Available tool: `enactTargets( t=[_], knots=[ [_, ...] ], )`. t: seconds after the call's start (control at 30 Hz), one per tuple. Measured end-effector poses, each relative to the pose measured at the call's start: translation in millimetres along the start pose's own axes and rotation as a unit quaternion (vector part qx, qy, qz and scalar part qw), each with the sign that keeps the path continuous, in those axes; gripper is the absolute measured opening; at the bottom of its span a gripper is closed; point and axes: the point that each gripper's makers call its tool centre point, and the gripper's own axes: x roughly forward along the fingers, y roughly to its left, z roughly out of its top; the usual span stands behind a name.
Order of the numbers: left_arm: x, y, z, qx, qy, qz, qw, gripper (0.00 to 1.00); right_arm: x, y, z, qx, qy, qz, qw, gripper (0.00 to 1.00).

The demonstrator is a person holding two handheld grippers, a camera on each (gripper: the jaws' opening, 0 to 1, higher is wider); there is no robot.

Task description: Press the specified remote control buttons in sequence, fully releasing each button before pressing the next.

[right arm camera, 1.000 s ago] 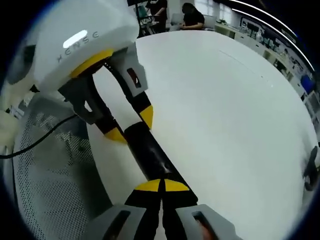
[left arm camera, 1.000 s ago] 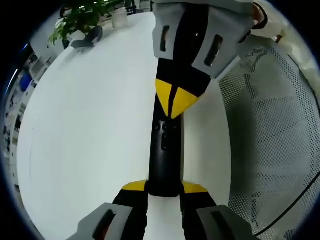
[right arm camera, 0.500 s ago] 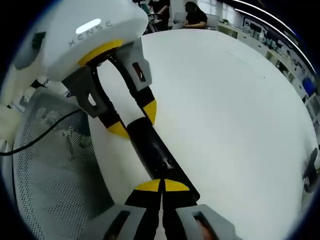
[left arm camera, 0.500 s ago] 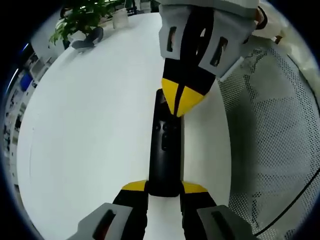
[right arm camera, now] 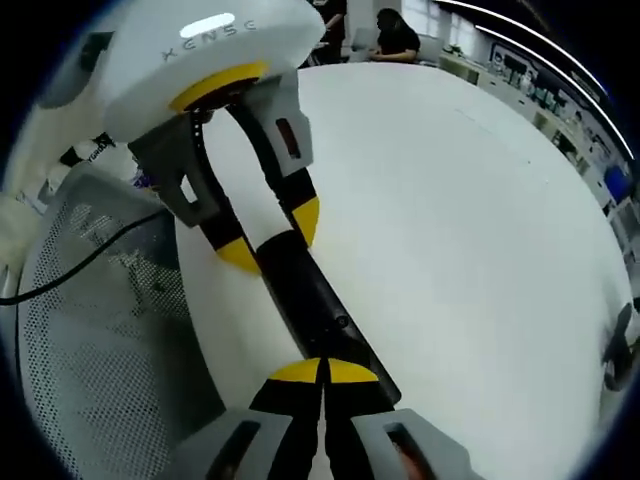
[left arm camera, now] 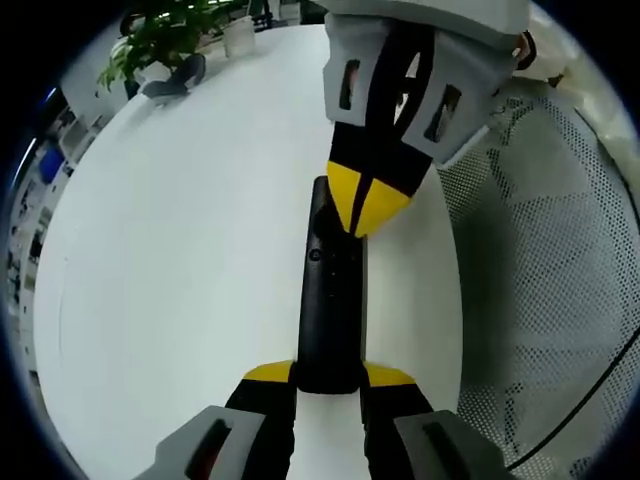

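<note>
The remote (left arm camera: 329, 300) lies lengthwise on the white table (left arm camera: 180, 250), its near end pinched between the yellow tips of the left gripper (left arm camera: 328, 376). In the right gripper view the same remote (right arm camera: 300, 300) runs away from the right gripper (right arm camera: 323, 372) toward the left gripper (right arm camera: 268, 238), which clamps its far end.

The right gripper's (left arm camera: 365, 215) jaws are pressed together into one yellow point, set over the far part of the remote, beyond the small round button; whether the point touches cannot be told.

To the left gripper's right the table edge runs close beside the remote, with a white mesh chair (left arm camera: 540, 270) just past it. To its left the table is open and wide. Far ahead stand a plant (left arm camera: 160, 35) and a grey object (left arm camera: 172, 78).

Against one second ago, the right gripper's point has drawn back along the remote, away from the left gripper, uncovering the upper buttons. The left gripper's hold is unchanged.
</note>
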Motion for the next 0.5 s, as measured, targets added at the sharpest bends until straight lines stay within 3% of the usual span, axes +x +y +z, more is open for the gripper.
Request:
enactTargets(
  t=[0.1,0.23,0.5],
  knots=[
    [0.1,-0.1,0.1,0.004,0.003,0.000,1.0000,0.22,-0.5,0.0,0.2,0.002,-0.005,-0.003,1.0000,0.00],
    [0.0,-0.2,0.0,0.003,0.006,0.001,1.0000,0.22,-1.9,-1.6,1.1,0.036,-0.007,0.000,0.9993,0.00],
    [-0.1,-0.8,-0.1,0.004,0.005,0.002,1.0000,0.22,-4.0,-9.4,1.4,0.025,-0.011,-0.011,0.9996,0.00]
  ],
)
